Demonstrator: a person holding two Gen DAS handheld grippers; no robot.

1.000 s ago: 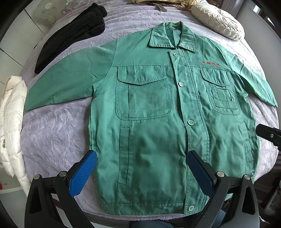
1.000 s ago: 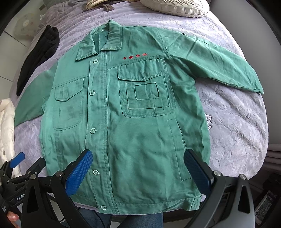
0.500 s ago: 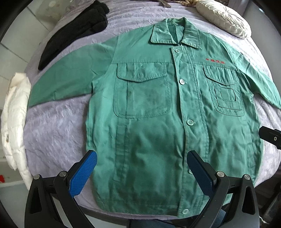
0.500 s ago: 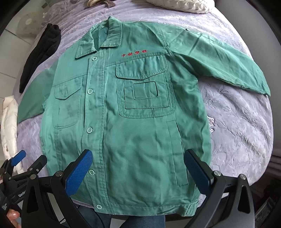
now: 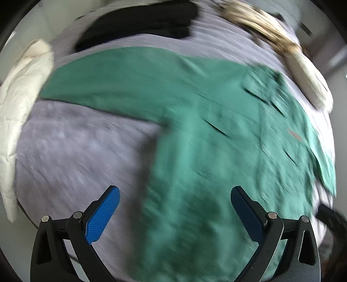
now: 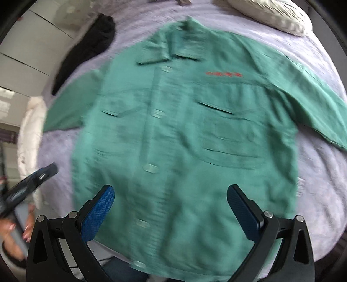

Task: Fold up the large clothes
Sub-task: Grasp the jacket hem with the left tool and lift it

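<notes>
A green button-front work jacket (image 6: 186, 138) with chest pockets and red lettering lies flat, front up, on a lilac bedspread (image 6: 321, 186), both sleeves spread out. My right gripper (image 6: 171, 208) hovers open above the jacket's lower front, holding nothing. The left wrist view is blurred by motion: my left gripper (image 5: 175, 210) is open over the jacket's (image 5: 216, 151) left side, near where the left sleeve (image 5: 112, 80) meets the body. In the right wrist view the left gripper (image 6: 32, 180) shows at the left edge, held by a hand (image 6: 10, 236).
A black garment (image 6: 86, 50) lies at the far left of the bed and a white puffer jacket (image 5: 19, 97) hangs over the left edge. A cream pleated cushion (image 6: 271, 15) sits at the head. Bare bedspread (image 5: 76, 151) lies under the left sleeve.
My left gripper has swung quickly to the left, so the jacket's left sleeve and bare bedspread now fill its view. The right gripper has moved closer to the jacket. Both stay open.
</notes>
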